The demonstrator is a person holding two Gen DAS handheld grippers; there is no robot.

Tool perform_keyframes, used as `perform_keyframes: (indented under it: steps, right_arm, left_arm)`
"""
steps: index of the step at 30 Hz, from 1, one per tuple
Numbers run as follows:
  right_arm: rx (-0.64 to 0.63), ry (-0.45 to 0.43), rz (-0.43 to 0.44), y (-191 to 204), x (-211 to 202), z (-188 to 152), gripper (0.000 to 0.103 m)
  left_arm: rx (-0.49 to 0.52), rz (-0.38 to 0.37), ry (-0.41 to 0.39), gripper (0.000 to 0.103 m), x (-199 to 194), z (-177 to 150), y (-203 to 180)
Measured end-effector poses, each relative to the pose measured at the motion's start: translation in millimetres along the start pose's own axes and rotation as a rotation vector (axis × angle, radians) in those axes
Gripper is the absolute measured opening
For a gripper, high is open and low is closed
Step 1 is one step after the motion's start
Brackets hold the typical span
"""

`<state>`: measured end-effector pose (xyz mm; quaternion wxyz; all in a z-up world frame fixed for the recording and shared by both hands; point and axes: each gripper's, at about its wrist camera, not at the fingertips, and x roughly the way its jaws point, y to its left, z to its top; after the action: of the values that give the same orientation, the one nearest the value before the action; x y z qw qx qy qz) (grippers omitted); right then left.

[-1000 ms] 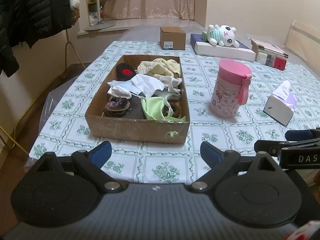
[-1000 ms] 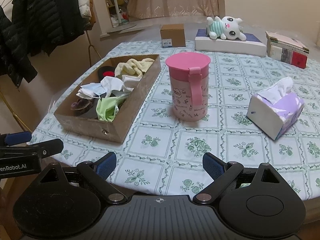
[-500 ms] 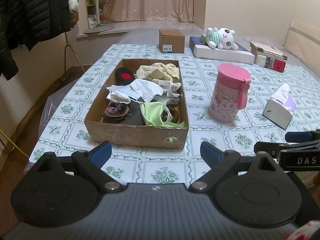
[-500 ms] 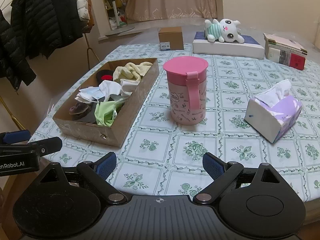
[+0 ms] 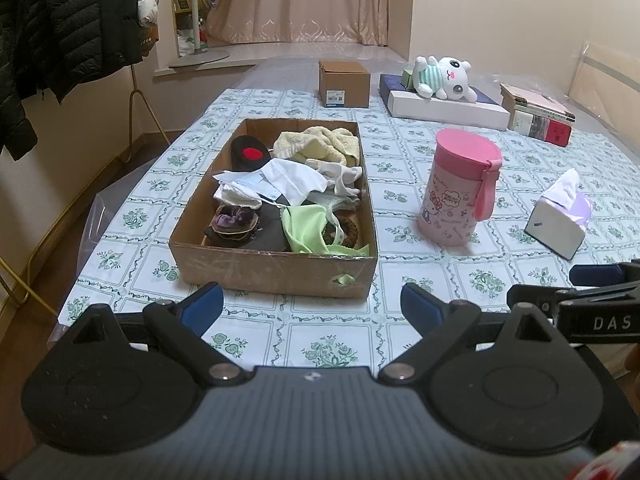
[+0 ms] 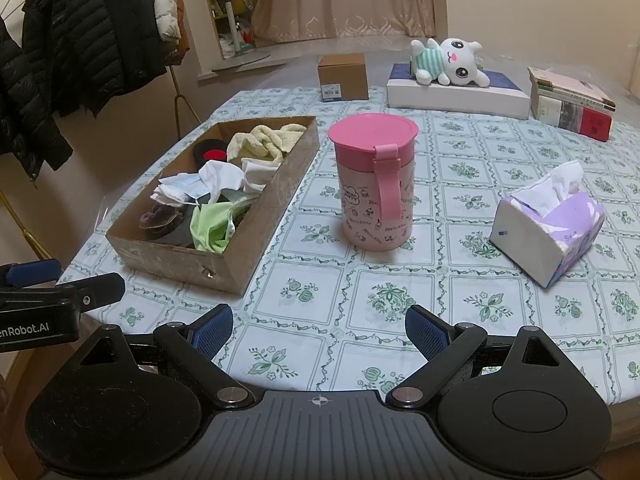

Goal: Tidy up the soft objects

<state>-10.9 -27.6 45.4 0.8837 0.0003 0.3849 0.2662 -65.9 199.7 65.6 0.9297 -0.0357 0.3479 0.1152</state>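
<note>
Both hand-held grippers (jaws spread) hover short of the cardboard box.

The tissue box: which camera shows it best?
The right wrist view: the tissue box sits close, its purple top and white tissue clear. In the left wrist view, it lies small at the right edge, mostly its white end.

Cream walls. Pinkish patterned curtain across the far window bay. Table under a green-floral tiled cloth. Dark puffer jackets hang left, apparently on a brass-coloured stand. Warm indoor light.
</note>
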Motion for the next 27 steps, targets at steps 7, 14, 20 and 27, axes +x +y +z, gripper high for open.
perform_keyframes:
  steps: [7,14,20,27]
  right_arm:
    - [0.0,0.0,0.001,0.0,-0.2,0.1,0.093]
    - [0.001,-0.002,0.002,0.9,-0.9,1.1,0.093]
    - [0.0,-0.004,0.002,0.6,-1.9,1.2,0.093]
    - [0.0,-0.004,0.002,1.1,-2.1,1.2,0.093]
  left_arm:
    - [0.001,0.0,-0.003,0.095,-1.0,0.9,0.2]
    - [0.001,0.0,-0.005,0.095,-2.3,1.2,-0.4]
    - [0.001,0.0,-0.006,0.095,-2.7,1.3,-0.1]
    - [0.0,-0.001,-0.005,0.095,-2.8,1.2,0.2]
